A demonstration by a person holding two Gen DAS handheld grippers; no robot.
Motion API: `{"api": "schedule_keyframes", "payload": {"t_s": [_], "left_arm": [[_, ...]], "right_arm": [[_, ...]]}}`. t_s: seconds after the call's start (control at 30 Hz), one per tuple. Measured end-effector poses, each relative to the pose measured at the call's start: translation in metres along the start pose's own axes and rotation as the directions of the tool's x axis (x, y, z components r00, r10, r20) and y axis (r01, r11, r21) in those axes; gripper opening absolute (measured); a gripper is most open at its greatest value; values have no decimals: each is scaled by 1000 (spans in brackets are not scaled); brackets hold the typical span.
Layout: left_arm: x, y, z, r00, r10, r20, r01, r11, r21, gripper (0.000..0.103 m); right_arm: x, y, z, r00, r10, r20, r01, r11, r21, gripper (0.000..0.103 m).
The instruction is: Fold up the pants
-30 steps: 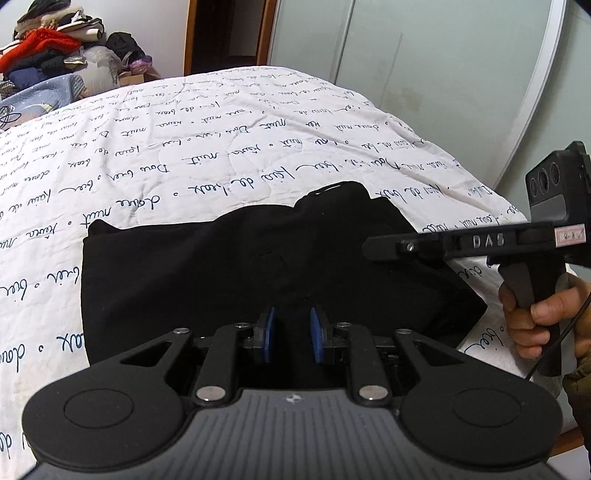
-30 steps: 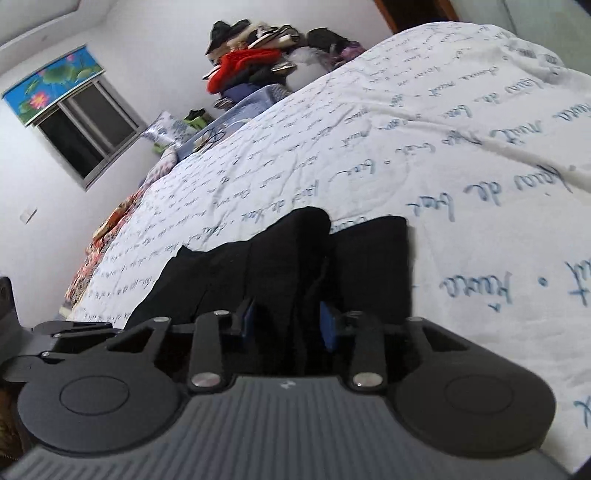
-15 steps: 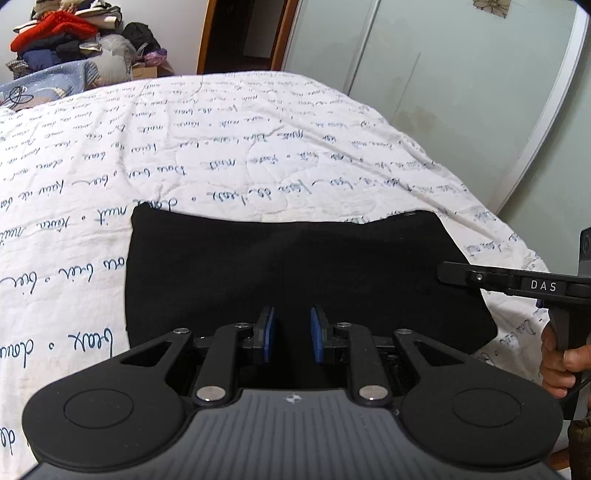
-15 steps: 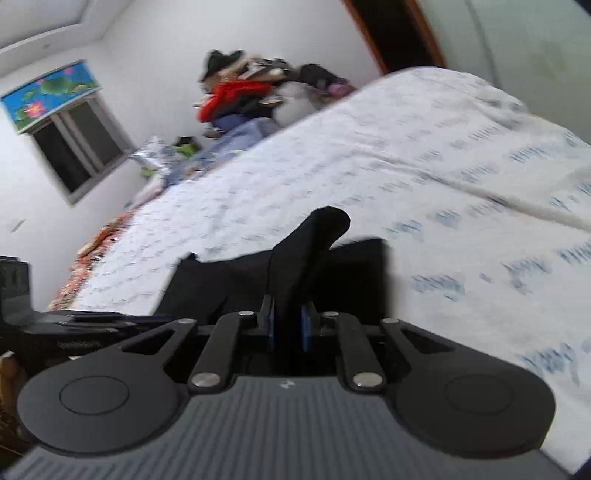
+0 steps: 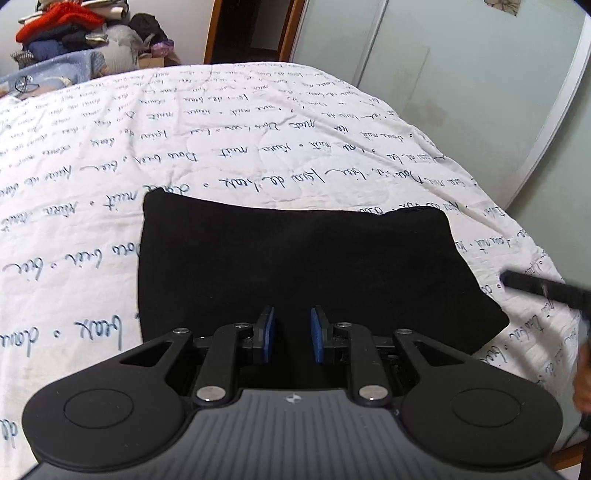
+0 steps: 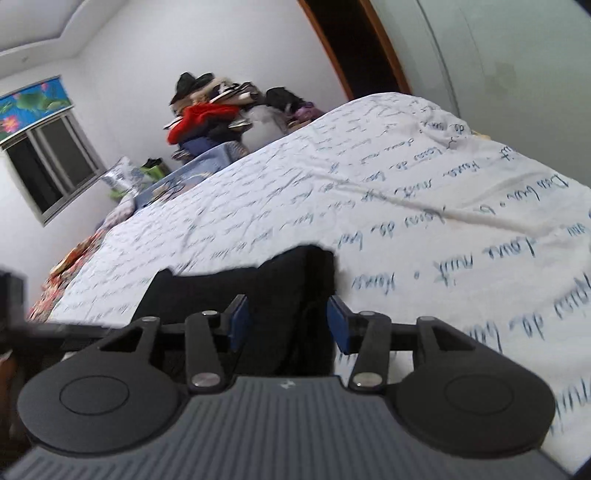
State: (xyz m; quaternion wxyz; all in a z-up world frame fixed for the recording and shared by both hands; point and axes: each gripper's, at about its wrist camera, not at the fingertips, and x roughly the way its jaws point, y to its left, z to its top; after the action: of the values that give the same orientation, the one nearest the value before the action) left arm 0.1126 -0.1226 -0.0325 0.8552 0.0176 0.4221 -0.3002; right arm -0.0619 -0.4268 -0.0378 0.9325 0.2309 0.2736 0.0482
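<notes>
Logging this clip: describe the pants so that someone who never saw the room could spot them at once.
A bed under a white quilt with blue handwriting fills the room. Near its closest edge lies one flat folded rectangle: the pants. They are solid black and the only unprinted thing on the quilt.

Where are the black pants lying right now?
The black pants lie folded flat on the white script-print bedspread near the bed's near edge, just ahead of the left gripper, toward the mirrored wardrobe side.

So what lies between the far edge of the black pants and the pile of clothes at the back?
Only the bedspread, white with blue handwriting, lies between the pants and the clothes pile; the left wrist view shows nothing resting on it.
</notes>
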Motion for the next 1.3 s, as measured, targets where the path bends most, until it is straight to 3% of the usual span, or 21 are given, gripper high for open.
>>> {"api": "schedule_keyframes", "payload": {"t_s": [0.17, 0.37, 0.4, 0.43, 0.5, 0.6, 0.7, 0.83, 0.93, 0.97, 1.07, 1.2, 1.27, 1.3], "left_arm": [[1, -13, -2, 1000, 5, 3, -5, 999, 49, 20], [1, -18, -3, 1000, 14, -2, -14, 998, 60, 21], [1, -18, -3, 1000, 18, -3, -17, 998, 58, 24], [1, -18, -3, 1000, 17, -2, -16, 998, 57, 26], [0, -18, -2, 1000, 14, 2, -14, 998, 57, 26], [-1, -18, -2, 1000, 13, 8, -14, 998, 55, 27], [4, -18, -4, 1000, 22, -4, -21, 998, 58, 27], [0, -18, -5, 1000, 27, -2, -27, 996, 87, 27], [-1, -13, 0, 999, 37, 6, -37, 996, 78, 27], [1, -10, 2, 999, 41, 6, -41, 997, 68, 27], [5, -2, 11, 999, 42, -2, -42, 999, 32, 27], [10, 7, 28, 997, 74, 19, -75, 996, 45, 27], [20, 15, 36, 994, 105, 20, -106, 992, 64, 35], [28, 21, 39, 993, 118, 15, -119, 990, 78, 54]], "right_arm": [[-14, 21, -23, 998, 33, -47, -37, 996, -84, 45], [3, 25, -33, 994, 35, -99, -47, 990, -131, 45], [7, 25, -34, 994, 23, -109, -38, 989, -144, 39], [9, 26, -36, 994, -1, -110, -17, 986, -163, 19], [8, 26, -35, 995, -38, -96, 20, 983, -184, 7], [-7, 27, -28, 996, -66, -52, 54, 977, -205, 3], [-11, 27, -23, 996, -78, -41, 67, 973, -222, 3], [9, 25, -32, 983, -146, -112, 113, 960, -258, 3], [-3, 25, -18, 988, -153, -35, 142, 965, -219, 20], [-6, 27, -12, 989, -150, 3, 147, 964, -223, 20], [5, 41, 7, 994, -97, 43, 105, 964, -244, 20], [63, 60, 18, 997, -50, -51, 29, 939, -342, 26], [94, 61, 21, 993, -72, -93, 31, 924, -380, 25], [105, 58, 22, 991, -94, -100, 48, 919, -391, 25]]}}
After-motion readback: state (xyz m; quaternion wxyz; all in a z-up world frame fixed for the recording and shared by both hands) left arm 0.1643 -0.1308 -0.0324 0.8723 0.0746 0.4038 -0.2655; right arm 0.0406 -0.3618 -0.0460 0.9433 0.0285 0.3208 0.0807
